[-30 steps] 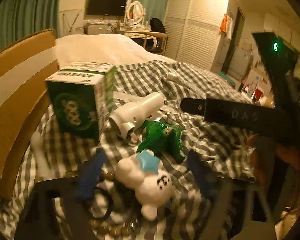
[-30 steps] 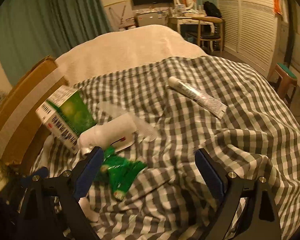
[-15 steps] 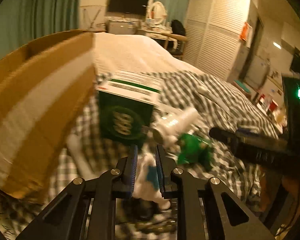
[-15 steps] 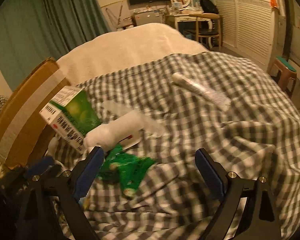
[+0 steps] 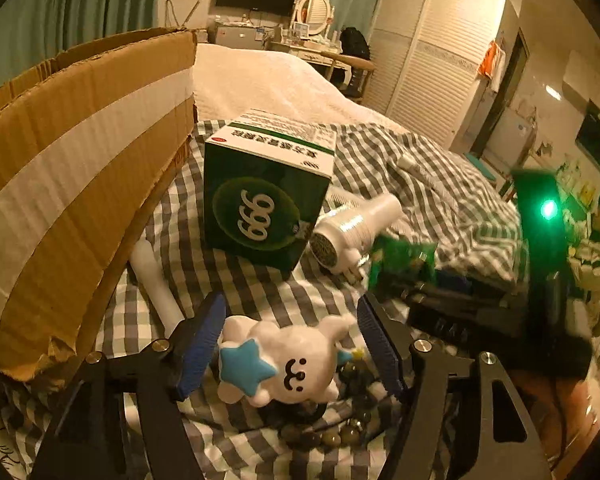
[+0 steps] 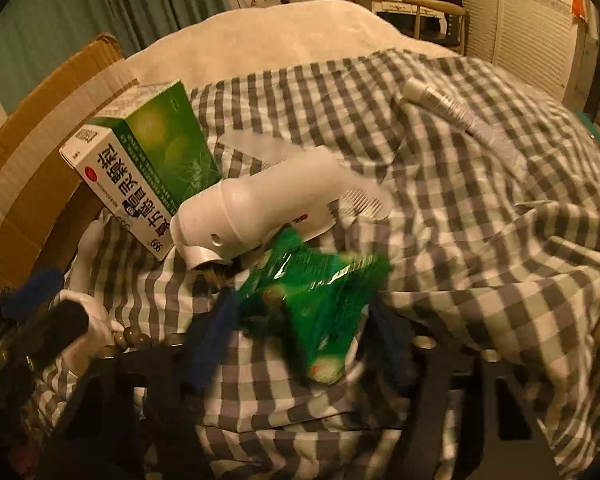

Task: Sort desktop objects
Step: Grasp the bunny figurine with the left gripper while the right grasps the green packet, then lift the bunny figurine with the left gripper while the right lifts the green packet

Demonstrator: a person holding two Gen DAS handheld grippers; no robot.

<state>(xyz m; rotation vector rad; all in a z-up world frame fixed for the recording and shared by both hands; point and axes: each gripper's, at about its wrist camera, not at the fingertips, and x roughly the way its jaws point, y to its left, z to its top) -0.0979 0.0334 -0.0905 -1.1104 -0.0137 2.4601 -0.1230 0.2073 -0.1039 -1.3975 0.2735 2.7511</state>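
Several items [image 5: 268,200] strewn over checked bedspread [image 6: 480,220].

Grey-and-white checked blanket [image 6: 480,240], dark green box [image 5: 260,216] with a white top. White toy [image 5: 288,364] has a blue star; the blurry packet [image 6: 316,300] looks green.

The left gripper [image 5: 290,344], nearly closed half a second ago, now stands open around the white toy [image 5: 284,364] at lower centre. The right gripper [image 6: 300,320] has moved in from the bare checked cloth onto the green packet [image 6: 316,300], mid-frame and blurred.
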